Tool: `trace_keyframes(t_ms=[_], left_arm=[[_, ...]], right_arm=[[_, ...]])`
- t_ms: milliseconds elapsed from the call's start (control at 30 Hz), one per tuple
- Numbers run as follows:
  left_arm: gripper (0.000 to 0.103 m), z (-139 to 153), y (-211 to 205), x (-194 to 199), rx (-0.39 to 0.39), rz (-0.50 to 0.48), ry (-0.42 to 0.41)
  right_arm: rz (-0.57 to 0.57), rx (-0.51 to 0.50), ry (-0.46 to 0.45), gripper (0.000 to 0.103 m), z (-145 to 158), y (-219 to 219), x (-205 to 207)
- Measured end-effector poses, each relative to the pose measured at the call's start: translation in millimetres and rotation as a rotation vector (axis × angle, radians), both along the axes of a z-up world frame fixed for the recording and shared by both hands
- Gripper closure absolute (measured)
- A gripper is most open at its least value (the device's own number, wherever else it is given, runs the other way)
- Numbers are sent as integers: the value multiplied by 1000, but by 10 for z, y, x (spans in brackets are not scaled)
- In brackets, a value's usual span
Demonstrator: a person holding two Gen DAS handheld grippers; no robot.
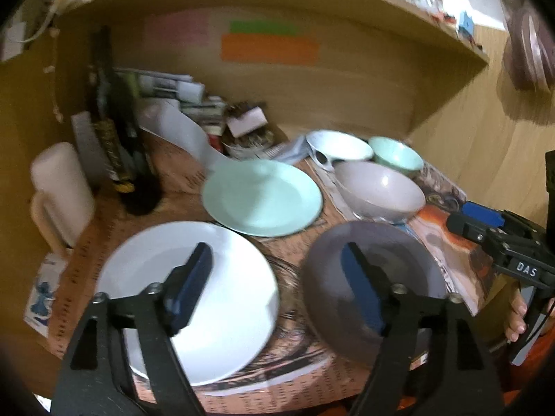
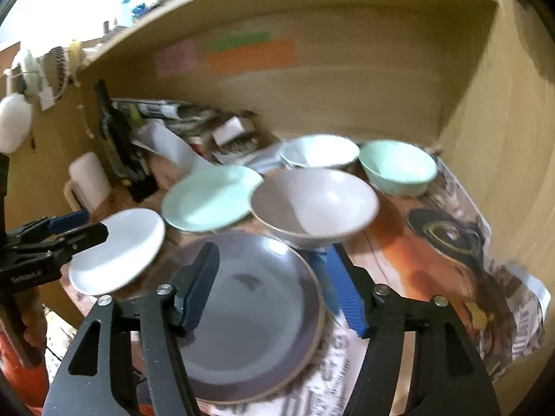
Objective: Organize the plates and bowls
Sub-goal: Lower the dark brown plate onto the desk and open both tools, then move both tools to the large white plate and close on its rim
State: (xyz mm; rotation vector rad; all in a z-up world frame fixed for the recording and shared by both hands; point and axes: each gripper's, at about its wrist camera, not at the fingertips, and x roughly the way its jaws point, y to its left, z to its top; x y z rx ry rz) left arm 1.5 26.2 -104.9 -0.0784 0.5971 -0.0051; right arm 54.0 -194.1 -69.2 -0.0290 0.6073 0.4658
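Observation:
On the newspaper-covered desk lie a white plate (image 1: 208, 298) at front left, a mint plate (image 1: 263, 197) behind it and a grey-purple plate (image 1: 378, 277) at front right. Behind them stand a grey bowl (image 1: 381, 190), a white bowl (image 1: 336, 145) and a mint bowl (image 1: 395, 156). My left gripper (image 1: 277, 270) is open and empty, above the gap between the white and grey-purple plates. My right gripper (image 2: 267, 277) is open and empty over the grey-purple plate (image 2: 249, 312), just in front of the grey bowl (image 2: 312, 204). The white plate (image 2: 118, 249) and mint plate (image 2: 211, 197) lie to its left.
A white mug (image 1: 59, 190), a dark bottle (image 1: 114, 128) and stacked papers and boxes (image 1: 194, 104) crowd the back left. A wooden shelf (image 1: 312, 3) overhangs the desk. A wooden side wall (image 2: 503, 138) closes the right. The desk's front edge is near the plates.

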Motion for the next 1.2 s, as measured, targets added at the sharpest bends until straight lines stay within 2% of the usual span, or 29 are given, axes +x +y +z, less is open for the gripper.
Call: trace_keyframes(t_ms=[33, 100, 233, 500, 833, 867, 933, 1000, 1200], left_arm=[[12, 12, 44, -28, -1, 16, -9], [9, 31, 146, -94, 2, 44, -28], [8, -5, 363, -165, 26, 99, -18], [8, -234, 891, -191, 24, 185, 70], [8, -511, 1334, -156, 5, 210, 126], [8, -546, 1378, -148, 0, 210, 135], [10, -592, 1440, -120, -19, 208, 144], [20, -639, 1496, -108, -37, 203, 155], [40, -769, 1603, -53, -76, 179, 204]], right_arm=[[12, 6, -9, 30, 15, 54, -3], [36, 12, -21, 25, 20, 148, 1], [99, 6, -8, 25, -16, 372, 80], [186, -26, 76, 25, -209, 939, 225], [237, -103, 183, 25, -499, 1411, 409], [242, -108, 194, 26, -523, 1447, 423], [257, -120, 216, 38, -581, 1519, 461], [266, -133, 247, 47, -638, 1579, 508], [267, -158, 326, 64, -782, 1656, 644]])
